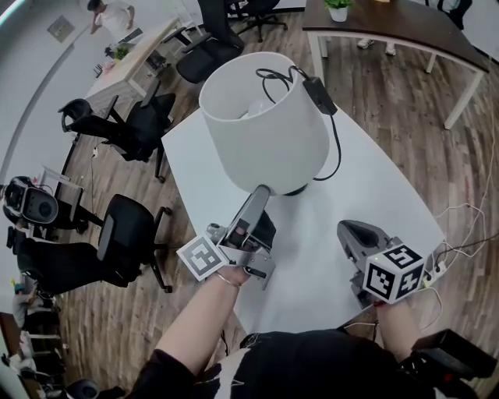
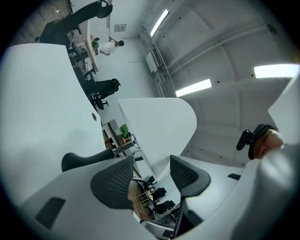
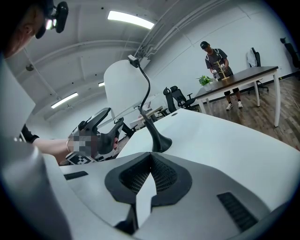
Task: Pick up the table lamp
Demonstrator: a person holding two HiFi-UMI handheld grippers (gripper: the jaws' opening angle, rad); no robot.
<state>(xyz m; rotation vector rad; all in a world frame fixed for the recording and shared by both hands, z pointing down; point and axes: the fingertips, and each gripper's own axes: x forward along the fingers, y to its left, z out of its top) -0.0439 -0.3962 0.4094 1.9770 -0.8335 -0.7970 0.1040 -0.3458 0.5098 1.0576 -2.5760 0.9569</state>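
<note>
The table lamp stands on the white table (image 1: 366,179). Its big white shade (image 1: 261,121) hides most of the dark base (image 1: 298,189). A black cord with a switch (image 1: 320,95) hangs over the shade's rim. My left gripper (image 1: 261,204) sits just below the shade's near edge, pointing in under it, open and empty. In the left gripper view the shade (image 2: 159,126) and the black base (image 2: 77,161) lie ahead of the spread fingers (image 2: 115,180), untouched. My right gripper (image 1: 355,234) hovers over the table at the near right, shut on nothing. Its own view shows the shade (image 3: 123,86), the base (image 3: 158,140) and the left gripper (image 3: 115,117).
Black office chairs (image 1: 129,234) stand left of the table. A dark-topped table (image 1: 390,23) is at the back right, with a person (image 3: 216,61) standing at it. Another person (image 1: 109,15) is at the far left. A power strip with cables (image 1: 437,269) lies at the table's right edge.
</note>
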